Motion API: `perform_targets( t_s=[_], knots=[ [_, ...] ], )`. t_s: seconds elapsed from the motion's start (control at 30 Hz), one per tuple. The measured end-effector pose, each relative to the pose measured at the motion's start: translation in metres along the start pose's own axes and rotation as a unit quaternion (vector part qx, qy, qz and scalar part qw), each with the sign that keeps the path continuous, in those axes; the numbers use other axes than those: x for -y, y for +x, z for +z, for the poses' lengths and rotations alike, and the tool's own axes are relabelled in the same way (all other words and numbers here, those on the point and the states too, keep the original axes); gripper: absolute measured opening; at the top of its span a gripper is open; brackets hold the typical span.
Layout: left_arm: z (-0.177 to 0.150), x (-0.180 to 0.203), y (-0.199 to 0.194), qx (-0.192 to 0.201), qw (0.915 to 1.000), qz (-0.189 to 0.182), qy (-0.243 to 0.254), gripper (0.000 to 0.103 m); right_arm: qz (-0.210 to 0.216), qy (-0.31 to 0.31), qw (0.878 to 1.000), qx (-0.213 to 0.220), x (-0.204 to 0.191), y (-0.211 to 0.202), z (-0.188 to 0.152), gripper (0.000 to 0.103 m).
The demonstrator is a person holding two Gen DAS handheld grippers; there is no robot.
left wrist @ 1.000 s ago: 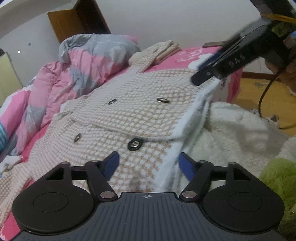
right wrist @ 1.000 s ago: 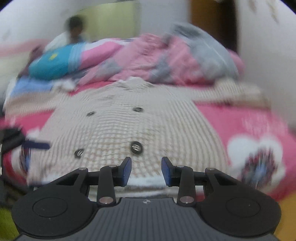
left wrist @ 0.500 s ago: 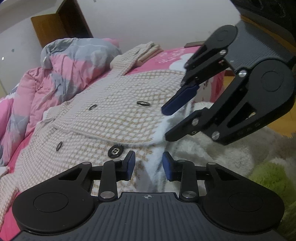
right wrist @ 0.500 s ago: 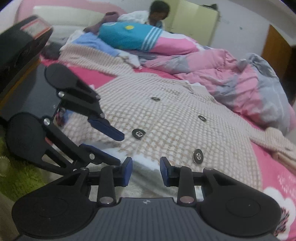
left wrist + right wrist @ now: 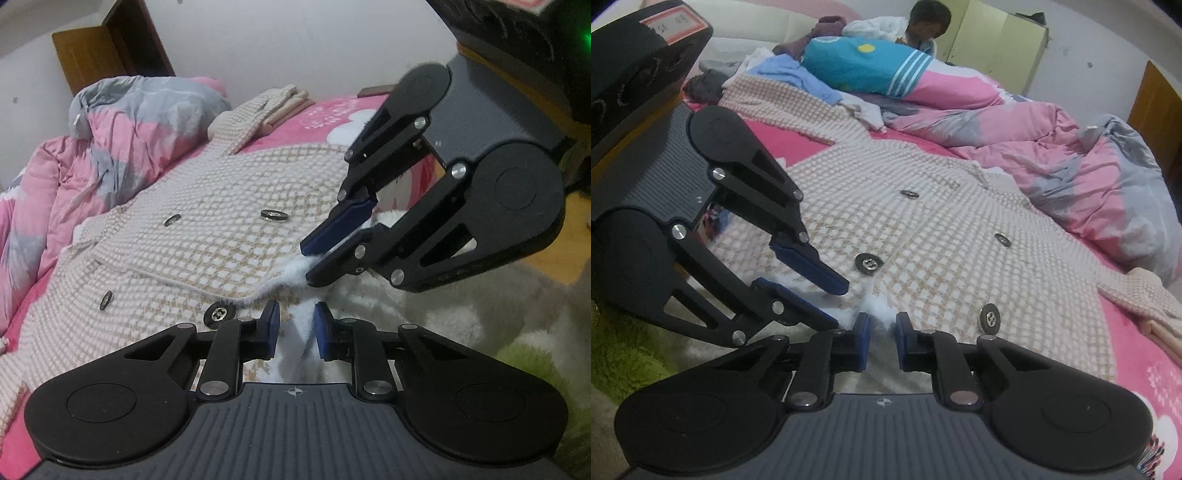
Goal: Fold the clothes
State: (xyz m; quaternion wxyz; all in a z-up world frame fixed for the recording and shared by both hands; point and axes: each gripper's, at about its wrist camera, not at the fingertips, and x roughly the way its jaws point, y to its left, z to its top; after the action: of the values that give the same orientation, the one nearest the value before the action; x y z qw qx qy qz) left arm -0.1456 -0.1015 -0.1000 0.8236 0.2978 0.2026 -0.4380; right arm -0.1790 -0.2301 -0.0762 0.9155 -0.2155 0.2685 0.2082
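Pink sheet on the bed point(image 5: 1137, 354), with your checked coat point(image 5: 960, 236) spread flat across it, buttons up.

Beyond the coat you have a rumpled pink-and-grey quilt point(image 5: 110, 140), and a person point(image 5: 923, 22) sits at the far side of it. The coat's near hem hangs toward you, its white fleecy lining point(image 5: 299, 266) turned out along the edge. Both your tools meet at that hem. Your left gripper point(image 5: 295, 325) is closing, with the fleecy edge standing between its blue pads, though you cannot tell whether they press it yet. Your right gripper point(image 5: 881, 334) is closing too, a tuft of lining between its pads; seen from the left, they pinch the edge. Nearest the hem sits a dark metal button point(image 5: 220, 314).
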Motion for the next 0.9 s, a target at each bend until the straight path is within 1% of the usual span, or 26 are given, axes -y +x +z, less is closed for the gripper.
perform_targets(
  t_s=[0.07,0.1,0.13,0.17,0.23,0.27,0.3,0.4,0.5,0.57,0.67,0.77,0.83,0.9],
  knots=[
    [0.0,-0.002,0.001,0.0,1.0,-0.003,-0.006,0.02,0.0,-0.001,1.0,0.002,0.0,0.002,0.0,0.015],
    [0.0,-0.002,0.002,-0.002,1.0,-0.003,-0.005,0.018,0.0,-0.002,1.0,0.003,0.0,0.003,0.0,0.015],
    [0.0,-0.001,0.004,-0.003,1.0,-0.003,-0.004,0.014,0.002,-0.003,1.0,0.005,0.0,0.004,0.0,0.014],
    [0.0,-0.001,0.004,-0.002,1.0,-0.004,-0.005,0.007,0.004,-0.002,1.0,0.006,0.0,0.004,0.0,0.014],
    [0.0,-0.003,0.003,0.002,0.9999,-0.011,-0.012,0.003,0.009,0.005,1.0,0.009,0.004,0.001,0.001,0.008],
    [0.0,-0.004,0.001,0.006,0.9998,-0.012,-0.014,0.002,0.012,0.01,1.0,0.011,0.006,-0.001,0.001,0.007],
    [0.0,-0.005,0.0,0.009,0.9998,-0.014,-0.013,0.001,0.015,0.014,1.0,0.012,0.008,-0.003,0.001,0.005],
    [0.0,-0.007,-0.005,0.017,0.9995,-0.025,-0.007,0.0,0.025,0.024,0.999,0.018,0.014,-0.008,0.001,0.004],
    [-0.001,-0.008,-0.01,0.025,0.9989,-0.037,0.011,0.0,0.031,0.013,0.999,0.017,0.013,-0.01,0.002,0.004],
    [-0.002,-0.009,-0.009,0.023,0.9986,-0.042,0.02,0.0,0.039,0.005,0.999,0.011,0.011,-0.009,0.002,0.004],
    [-0.005,-0.01,-0.001,0.017,0.9986,-0.049,0.011,0.0,0.046,-0.006,0.999,-0.001,0.008,-0.003,0.0,0.004],
    [-0.006,-0.007,0.004,0.016,0.9987,-0.048,0.009,0.0,0.051,-0.012,0.999,-0.003,0.006,-0.003,0.001,0.004],
    [-0.007,-0.006,0.005,0.016,0.9987,-0.048,0.006,0.0,0.059,-0.011,0.998,-0.002,0.006,-0.005,0.002,0.002],
    [-0.009,-0.008,0.004,0.016,0.9986,-0.05,-0.001,0.0,0.062,-0.012,0.998,-0.011,0.003,-0.002,0.0,0.002]
  ],
)
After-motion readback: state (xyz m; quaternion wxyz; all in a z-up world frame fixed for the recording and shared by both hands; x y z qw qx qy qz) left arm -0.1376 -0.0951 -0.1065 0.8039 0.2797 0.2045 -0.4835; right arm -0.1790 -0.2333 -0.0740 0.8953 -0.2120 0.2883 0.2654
